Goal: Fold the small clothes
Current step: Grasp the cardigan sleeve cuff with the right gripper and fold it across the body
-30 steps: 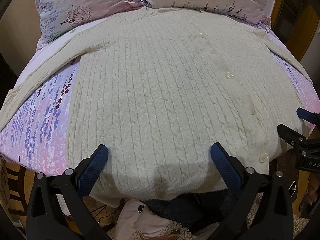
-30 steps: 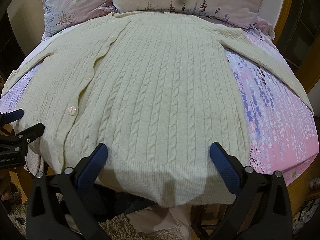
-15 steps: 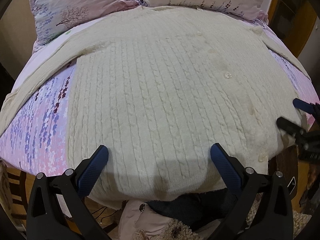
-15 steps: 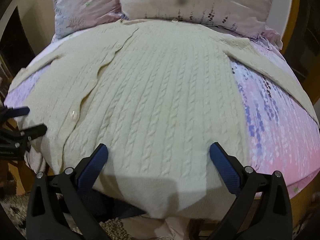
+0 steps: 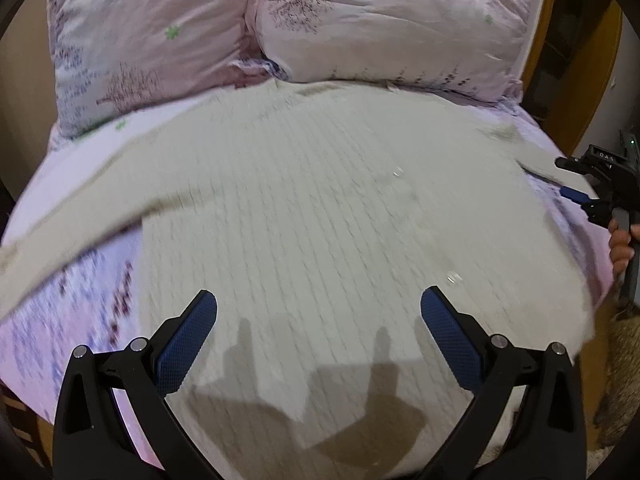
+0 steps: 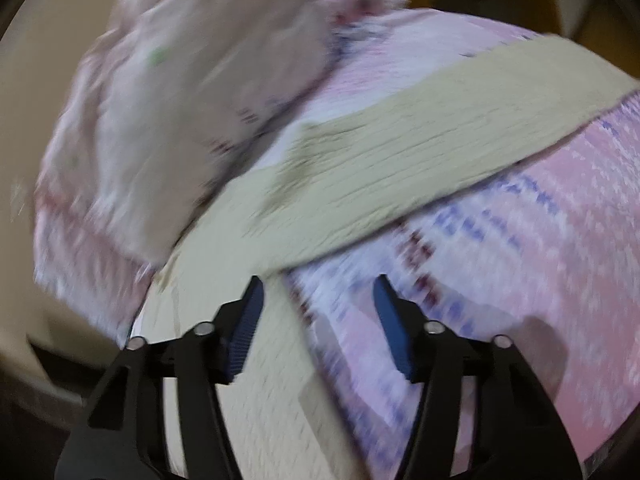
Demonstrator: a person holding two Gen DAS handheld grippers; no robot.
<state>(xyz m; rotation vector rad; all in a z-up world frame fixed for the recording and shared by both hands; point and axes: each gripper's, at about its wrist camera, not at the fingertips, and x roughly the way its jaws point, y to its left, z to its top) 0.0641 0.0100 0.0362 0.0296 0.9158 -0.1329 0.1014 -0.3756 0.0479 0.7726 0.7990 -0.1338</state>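
A cream cable-knit cardigan lies flat and buttoned on the bed, sleeves spread out to both sides. My left gripper is open and empty, hovering over the cardigan's lower body. My right gripper is open, narrower than before, and empty; it hangs over the cardigan's right side edge just below the right sleeve. The right gripper also shows in the left wrist view at the far right, above the sleeve area. The right wrist view is heavily blurred.
A pink and purple floral sheet covers the bed. Two pink pillows lie at the head, beyond the collar; one shows in the right wrist view. A wooden headboard stands at the right.
Both grippers have moved forward over the cardigan. The right one swung right and up toward the right armpit and sleeve, and its jaws have narrowed. The left stays wide open.
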